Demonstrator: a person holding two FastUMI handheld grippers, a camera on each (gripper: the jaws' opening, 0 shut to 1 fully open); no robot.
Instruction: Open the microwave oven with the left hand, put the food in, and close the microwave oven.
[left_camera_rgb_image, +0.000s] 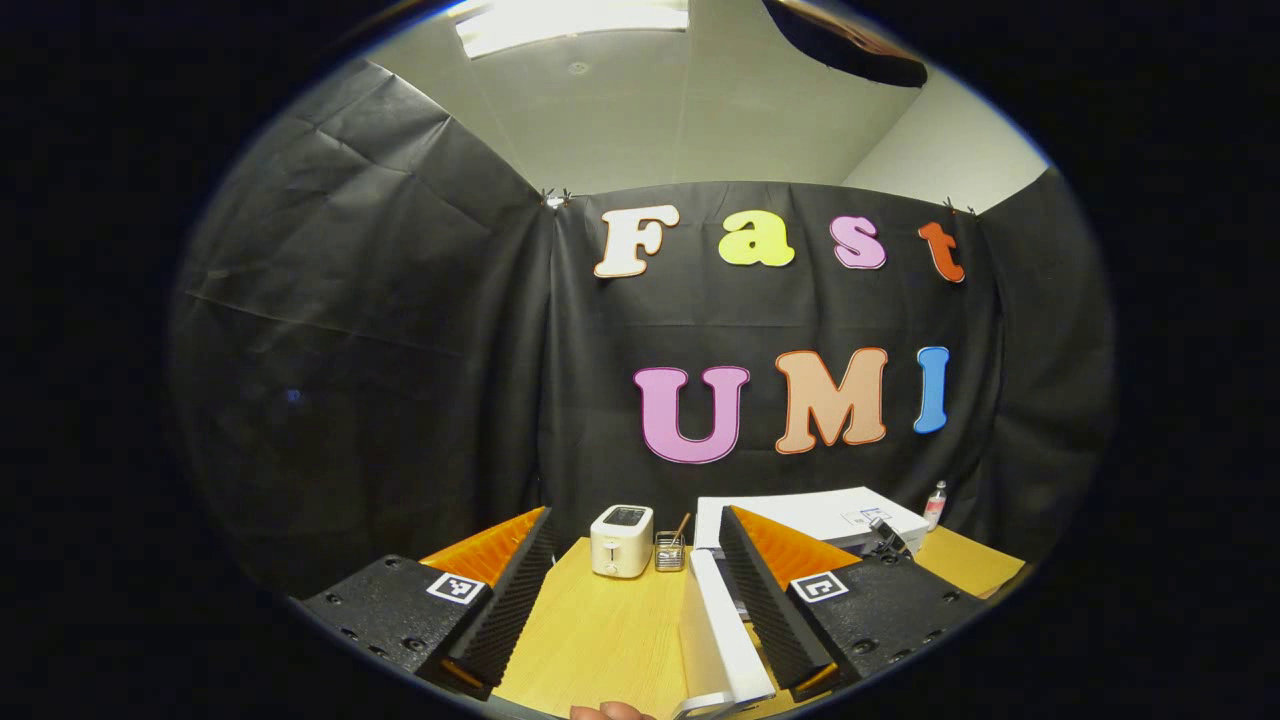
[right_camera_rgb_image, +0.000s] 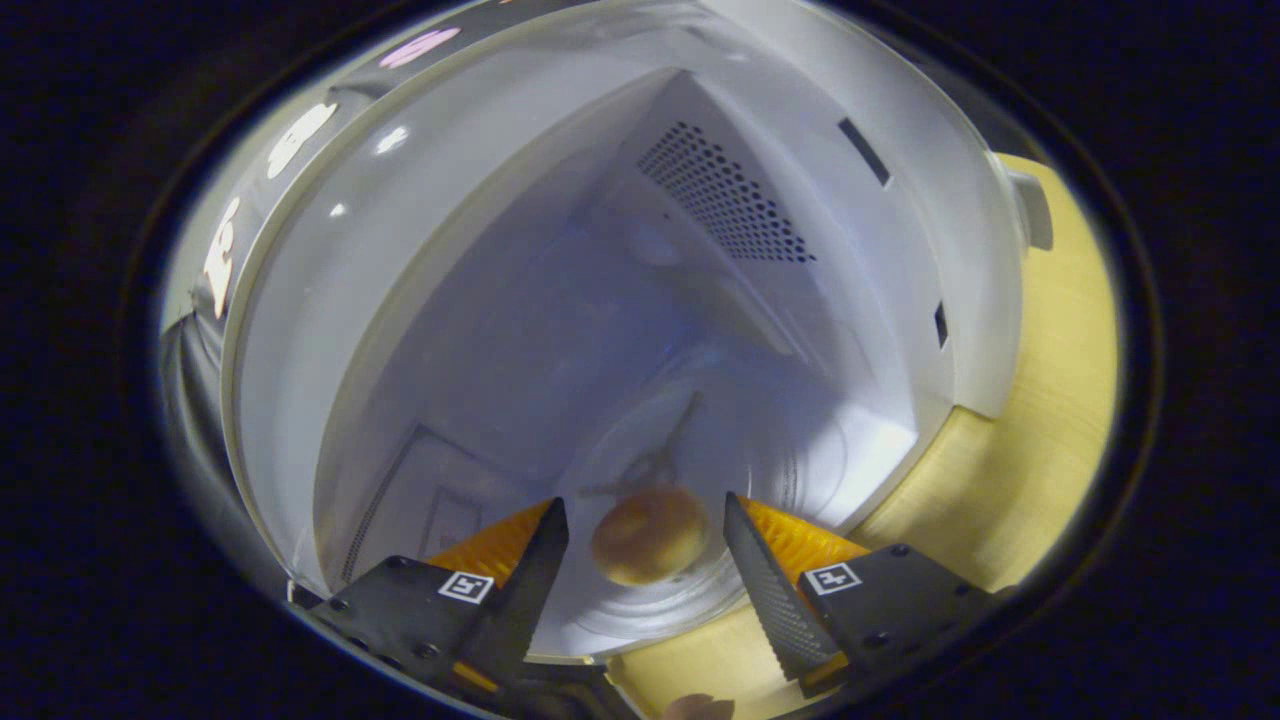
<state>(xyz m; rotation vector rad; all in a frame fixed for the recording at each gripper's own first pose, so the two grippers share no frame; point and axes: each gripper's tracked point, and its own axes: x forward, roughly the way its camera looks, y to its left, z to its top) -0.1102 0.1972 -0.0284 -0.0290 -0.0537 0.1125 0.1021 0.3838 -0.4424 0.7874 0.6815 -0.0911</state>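
Now the food is sitting on the microwave turntable, between the right tongs, which are gaping wide and gripping nothing. The left tongs are also wide open and empty, with the open door at their five o'clock; closing it likely comes next.

Bun inside microwave, on turntable.

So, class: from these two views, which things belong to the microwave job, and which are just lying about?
Part of the job:
microwave oven, door open
food, a round bun, on the turntable inside
right gripper, open around the bun
left gripper, open

Just lying about:
toaster
small wire holder
small bottle
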